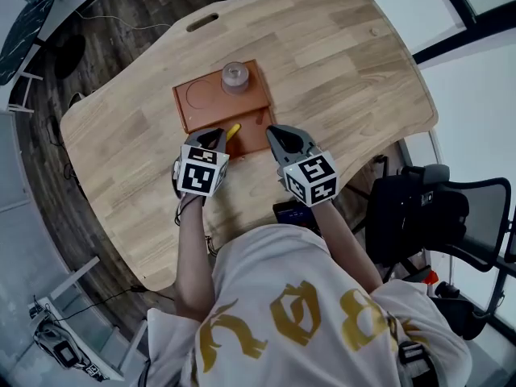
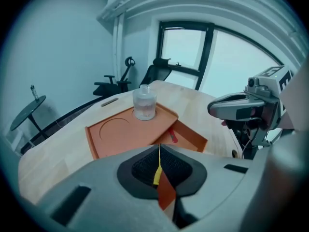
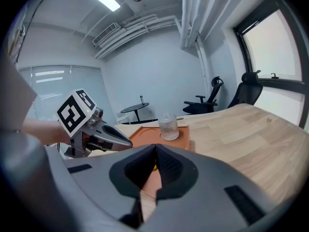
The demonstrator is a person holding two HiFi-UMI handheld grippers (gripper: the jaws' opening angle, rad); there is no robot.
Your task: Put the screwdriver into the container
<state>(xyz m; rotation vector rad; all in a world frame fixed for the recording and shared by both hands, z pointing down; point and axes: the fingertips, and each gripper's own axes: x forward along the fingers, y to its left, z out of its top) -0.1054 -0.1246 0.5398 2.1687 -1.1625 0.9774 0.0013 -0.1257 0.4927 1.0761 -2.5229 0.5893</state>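
**Table**: pale wood with a curved edge; carries 1 tray and what stands on it.

**Tray**: orange and rectangular, lying flat near the middle of the table. It has a round recess at one end and a lower compartment along the side nearest the person.

**Jar**: clear, upright, on the far edge of the tray beside the round recess. In the left gripper view the jar stands just beyond the compartment.

**Screwdriver**: yellow, held off the tray floor at the tip of the left tool, over the near edge of the tray by the compartment. In the left gripper view only a thin yellow strip of it shows, pinched between the pads.

**Left tool**: jaws closed tight on the screwdriver, pointed at the tray; the marker cube faces up.

**Right tool**: jaws pressed together with nothing between them. It hovers just beside the left tool, over the tray's near right corner. In its own view the tray and the jar lie ahead of it.

**Small red item**: lies in the tray's lower compartment; too small to identify.

**Office chair**: black, on the floor to the person's right, well apart from the tray.

**Person**: white shirt with gold print, 1 tool in each hand.
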